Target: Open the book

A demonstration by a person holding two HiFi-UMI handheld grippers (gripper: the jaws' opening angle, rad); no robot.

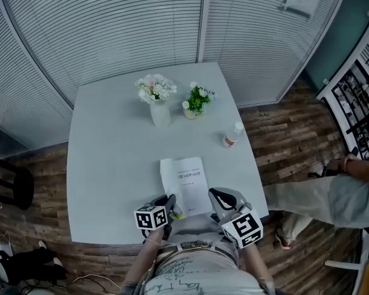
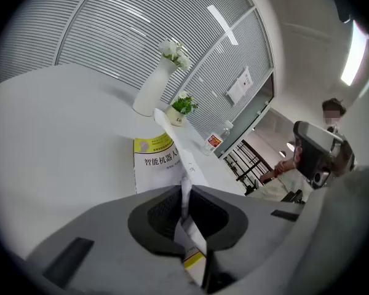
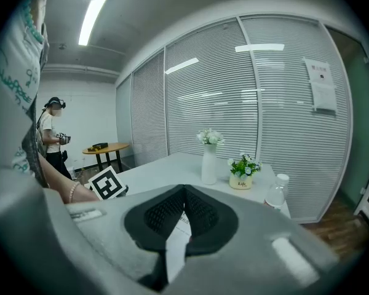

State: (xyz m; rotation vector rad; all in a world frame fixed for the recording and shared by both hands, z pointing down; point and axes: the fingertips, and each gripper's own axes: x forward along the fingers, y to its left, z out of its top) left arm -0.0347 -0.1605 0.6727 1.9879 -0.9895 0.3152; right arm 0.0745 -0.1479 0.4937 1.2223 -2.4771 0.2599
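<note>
A thin white book (image 1: pixel 184 180) lies on the pale table (image 1: pixel 111 165) near its front edge. My left gripper (image 1: pixel 171 209) sits at the book's near left corner, shut on the cover. In the left gripper view the pinched cover (image 2: pixel 183 149) rises as a thin white sheet from the left gripper (image 2: pixel 186 192). Beneath it shows a page with a yellow header (image 2: pixel 154 158). My right gripper (image 1: pixel 216 196) hovers at the book's near right corner. In its own view the right gripper (image 3: pixel 184 189) has its pads together with nothing between them, and white paper (image 3: pixel 178 238) shows below.
At the table's far side stand a white vase of flowers (image 1: pixel 160 112), a small potted plant (image 1: pixel 195 103) and a plastic bottle (image 1: pixel 232 137). A seated person (image 1: pixel 332 195) is to the right of the table. Blinds cover the glass walls behind.
</note>
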